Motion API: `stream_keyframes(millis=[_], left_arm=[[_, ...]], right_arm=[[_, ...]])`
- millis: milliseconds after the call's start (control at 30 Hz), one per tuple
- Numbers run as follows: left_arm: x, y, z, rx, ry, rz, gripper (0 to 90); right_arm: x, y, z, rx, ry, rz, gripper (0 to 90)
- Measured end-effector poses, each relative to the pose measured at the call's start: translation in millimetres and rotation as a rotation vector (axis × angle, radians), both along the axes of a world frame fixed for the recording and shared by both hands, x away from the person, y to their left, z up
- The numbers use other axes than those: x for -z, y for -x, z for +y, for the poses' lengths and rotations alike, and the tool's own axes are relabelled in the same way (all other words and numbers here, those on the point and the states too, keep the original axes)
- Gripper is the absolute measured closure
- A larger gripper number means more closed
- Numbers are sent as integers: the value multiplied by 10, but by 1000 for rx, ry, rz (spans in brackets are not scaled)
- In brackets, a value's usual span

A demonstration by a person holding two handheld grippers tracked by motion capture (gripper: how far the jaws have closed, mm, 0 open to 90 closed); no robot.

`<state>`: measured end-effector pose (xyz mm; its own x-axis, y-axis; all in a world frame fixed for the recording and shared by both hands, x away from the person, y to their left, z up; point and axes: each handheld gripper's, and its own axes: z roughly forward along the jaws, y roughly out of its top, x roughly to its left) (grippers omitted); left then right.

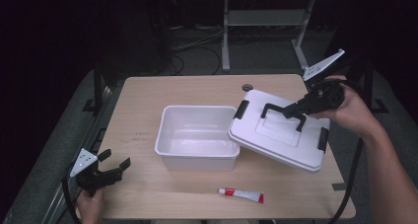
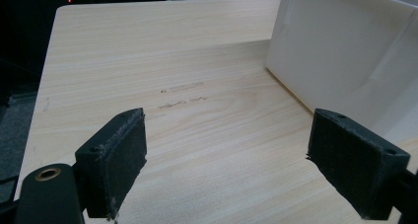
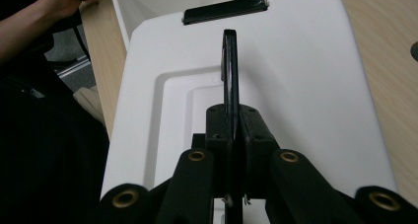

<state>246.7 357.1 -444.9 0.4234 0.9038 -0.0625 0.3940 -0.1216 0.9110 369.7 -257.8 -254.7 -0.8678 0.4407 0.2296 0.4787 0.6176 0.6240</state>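
My right tongs (image 1: 299, 107) pinch the lid handle (image 1: 282, 113); lid (image 1: 278, 135) tilted, overlapping the bin's (image 1: 197, 135) right rim. Left tongs (image 1: 112, 166) spread, idle.

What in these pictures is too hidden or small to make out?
- Print on the small tube: too small in the high view.
- Table beneath the lid: covered by it in the high view.
- Box inside: the left gripper view sees just its outer wall.
- Lid's handle: partly hidden between the right gripper jaws.
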Motion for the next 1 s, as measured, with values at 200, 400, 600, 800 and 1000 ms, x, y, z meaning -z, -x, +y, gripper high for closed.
stream_keyframes(millis=[200,400,600,800,1000], left_arm=[[1,-2,-6,0,-3,2,141],[4,-6,-13,0,-6,3,141],[3,-6,-14,1,-7,1,141],[2,-5,-18,0,-6,2,141],[4,-7,-18,-2,-4,4,141]], right_arm=[[76,58,-154,31,-13,12,843],[157,99,-268,52,-18,21,843],[246,147,-392,76,-26,31,843],[357,184,-490,98,-33,41,842],[567,201,-584,124,-33,67,842]])
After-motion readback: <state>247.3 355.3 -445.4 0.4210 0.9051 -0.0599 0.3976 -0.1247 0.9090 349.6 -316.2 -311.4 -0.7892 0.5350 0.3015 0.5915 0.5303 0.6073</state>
